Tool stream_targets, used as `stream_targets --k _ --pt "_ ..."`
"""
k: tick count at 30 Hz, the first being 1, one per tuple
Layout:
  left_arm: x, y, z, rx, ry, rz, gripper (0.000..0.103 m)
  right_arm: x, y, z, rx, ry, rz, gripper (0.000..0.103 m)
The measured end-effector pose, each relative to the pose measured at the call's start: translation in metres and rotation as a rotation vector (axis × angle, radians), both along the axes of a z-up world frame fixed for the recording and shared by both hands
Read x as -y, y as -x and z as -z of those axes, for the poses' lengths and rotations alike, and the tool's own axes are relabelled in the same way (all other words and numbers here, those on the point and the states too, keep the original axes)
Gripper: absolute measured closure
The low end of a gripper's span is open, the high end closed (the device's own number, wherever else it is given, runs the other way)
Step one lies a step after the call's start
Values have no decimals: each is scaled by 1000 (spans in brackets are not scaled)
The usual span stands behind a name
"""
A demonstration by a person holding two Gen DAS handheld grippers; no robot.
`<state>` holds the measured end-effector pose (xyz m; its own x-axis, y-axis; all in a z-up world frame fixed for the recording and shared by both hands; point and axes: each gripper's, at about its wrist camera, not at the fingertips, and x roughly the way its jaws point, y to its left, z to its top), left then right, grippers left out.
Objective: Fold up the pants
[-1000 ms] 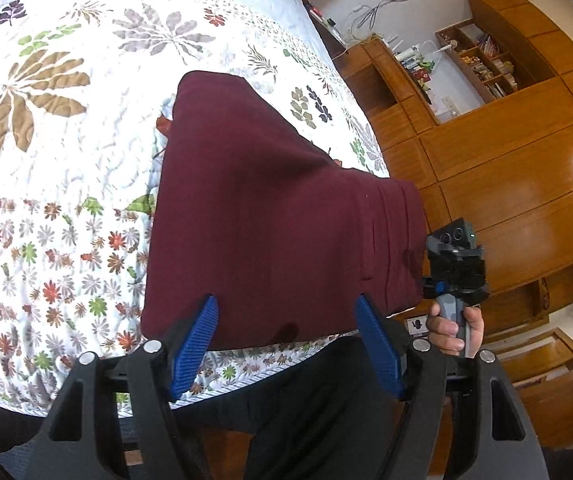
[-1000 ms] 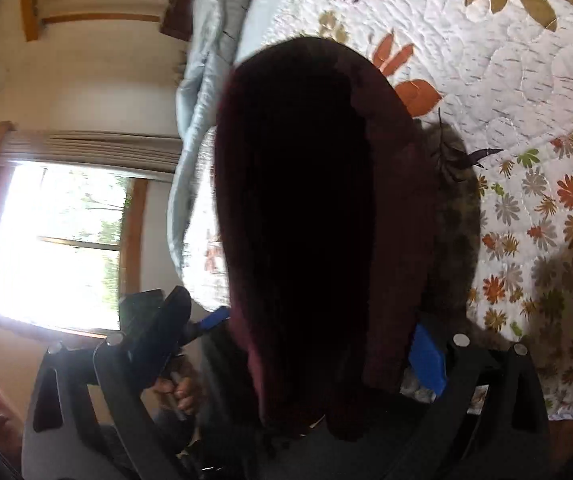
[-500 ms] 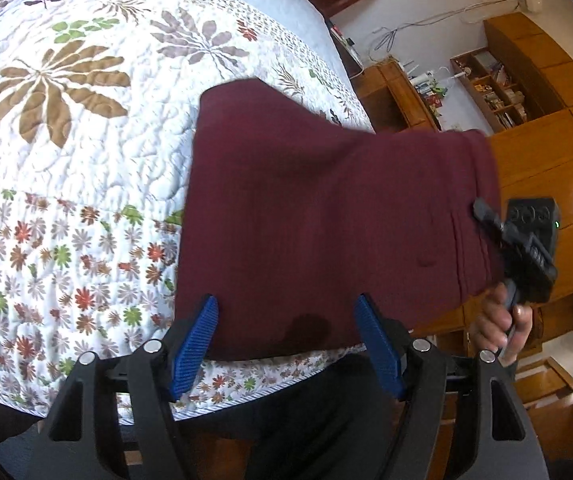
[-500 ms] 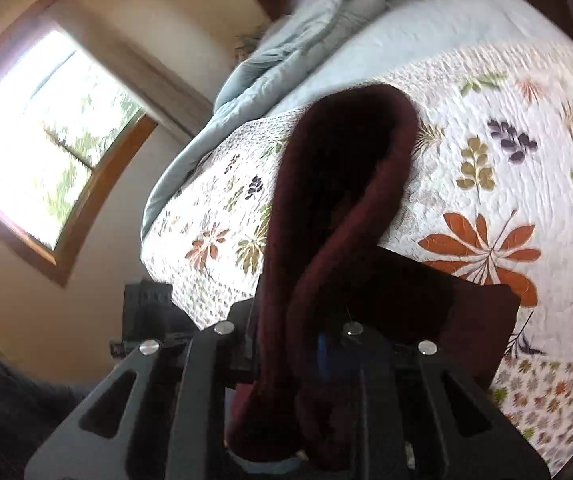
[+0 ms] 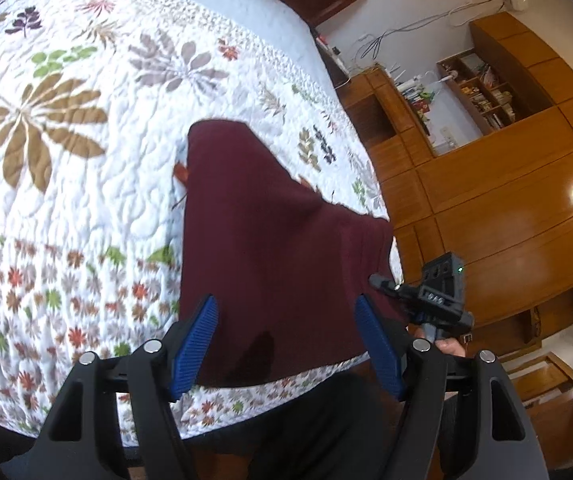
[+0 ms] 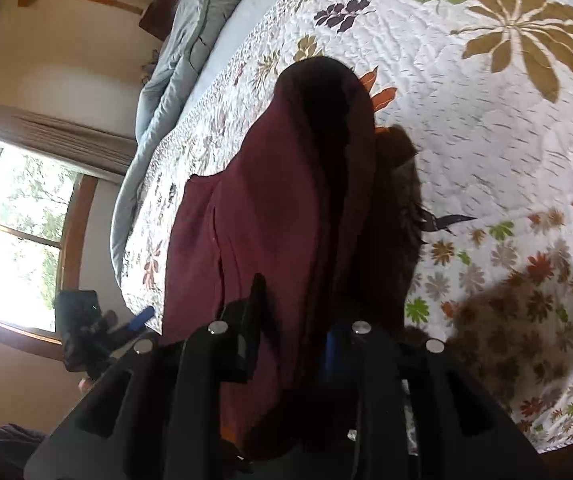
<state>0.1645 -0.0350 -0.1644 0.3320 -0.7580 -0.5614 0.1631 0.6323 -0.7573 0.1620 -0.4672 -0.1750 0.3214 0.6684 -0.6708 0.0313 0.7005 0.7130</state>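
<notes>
Pants (image 5: 270, 240): dark red, already doubled over, lying on the flowered quilt (image 5: 66, 184) near the bed's edge closest to the person, one end raised off the quilt.
Fabric: soft and limp; it sags between any two held points and drapes into rounded folds, as the thick fold in the right wrist view shows. It looks light, though several layers bunched together make a bulky bite.
Right gripper (image 6: 294, 332): a thick bunch of the cloth sits between its fingers, which press on it from both sides; the jaws are easing open a little, with the fabric between them.
Left gripper (image 5: 286, 344): jaws spread wide over the near edge of the pants, blue pads (image 5: 196, 344) to either side, nothing clamped.
Where to hold: probably the near left corner, opposite the right gripper's corner, so that the edge can be lifted level.
Risk: layers may slide over one another, so a pinch that catches only the top layer would likely pull the fold apart.
Surface: the quilt is textured and should drag on the cloth somewhat.
</notes>
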Motion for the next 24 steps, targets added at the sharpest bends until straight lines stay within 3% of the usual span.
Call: stream_targets --k 3,5,7,8,12,14,16,18,19,24 --pt "1 -8 -7 21 50 -2 32 3 -1 4 -29 -1 10 79" --pt "3 -22 -14 40 98 8 31 14 8 -3 -31 9 17 67" --pt "7 -42 -20 50 148 36 30 28 14 -31 37 93 57 57" --pt "10 -53 -21 48 175 50 29 30 13 -44 75 115 68 57" --pt "26 -97 -12 20 247 115 26 15 -15 -74 165 20 45 58" --pt "35 -118 7 -37 309 160 26 -7 -41 -65 142 -72 -13 58" --pt "39 -131 29 -74 319 176 26 -20 -63 -42 88 -137 -37 60" --pt "37 -138 50 -97 312 156 32 -22 -73 -19 36 -154 -39 81" --pt "31 -142 61 -109 318 128 40 -15 -73 -4 11 -143 -26 103" --pt "22 -143 97 -186 360 94 81 20 -53 30 -17 -239 17 103"
